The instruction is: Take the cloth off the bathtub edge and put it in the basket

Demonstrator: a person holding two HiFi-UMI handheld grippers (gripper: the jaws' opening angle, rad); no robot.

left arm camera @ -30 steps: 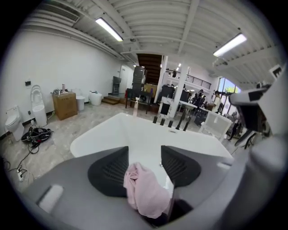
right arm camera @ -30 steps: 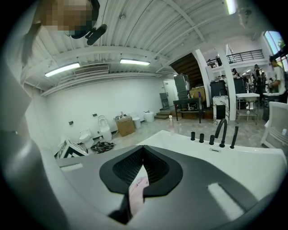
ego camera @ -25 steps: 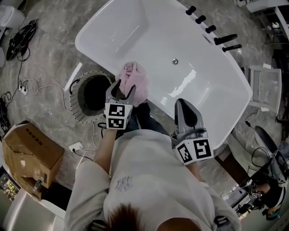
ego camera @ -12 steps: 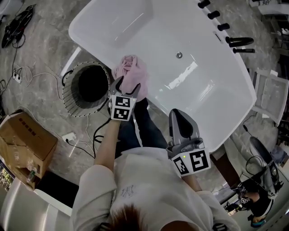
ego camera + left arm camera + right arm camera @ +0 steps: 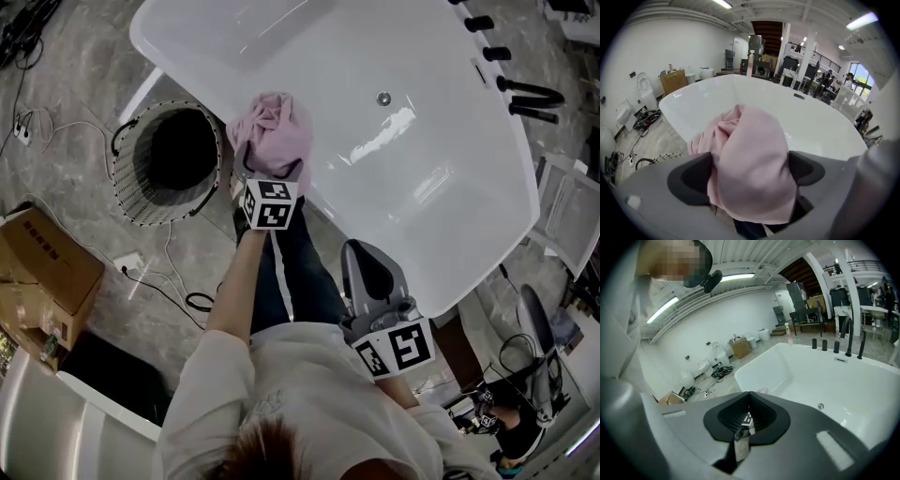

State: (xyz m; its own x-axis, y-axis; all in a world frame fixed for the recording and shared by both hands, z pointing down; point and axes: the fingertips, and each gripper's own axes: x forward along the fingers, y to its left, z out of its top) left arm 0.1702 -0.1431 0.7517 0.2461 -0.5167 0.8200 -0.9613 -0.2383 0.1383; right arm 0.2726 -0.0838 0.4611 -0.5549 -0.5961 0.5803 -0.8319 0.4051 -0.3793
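Note:
A crumpled pink cloth [image 5: 277, 131] lies over the near rim of the white bathtub [image 5: 155, 47]. My left gripper [image 5: 272, 167] is down on it, pointing steeply downward. In the left gripper view the cloth [image 5: 750, 154] fills the gap between the two dark pads of that gripper [image 5: 750, 171]. Its jaws have just been opening and stand wide, one on each side of the cloth. A round wire basket [image 5: 120, 173] stands on the floor just left of the cloth. My right gripper [image 5: 367, 267] hangs shut beside the tub's near edge, holding nothing [image 5: 747, 411].
The person's legs [image 5: 300, 272] stand against the tub between the grippers. A cardboard box [image 5: 42, 281] and floor cables [image 5: 159, 281] lie to the left. Black taps [image 5: 525, 89] line the tub's far side, near its drain [image 5: 382, 97].
The left gripper has come down onto the pink cloth and its jaws have spread wider around it. The right gripper has sunk lower beside the tub.

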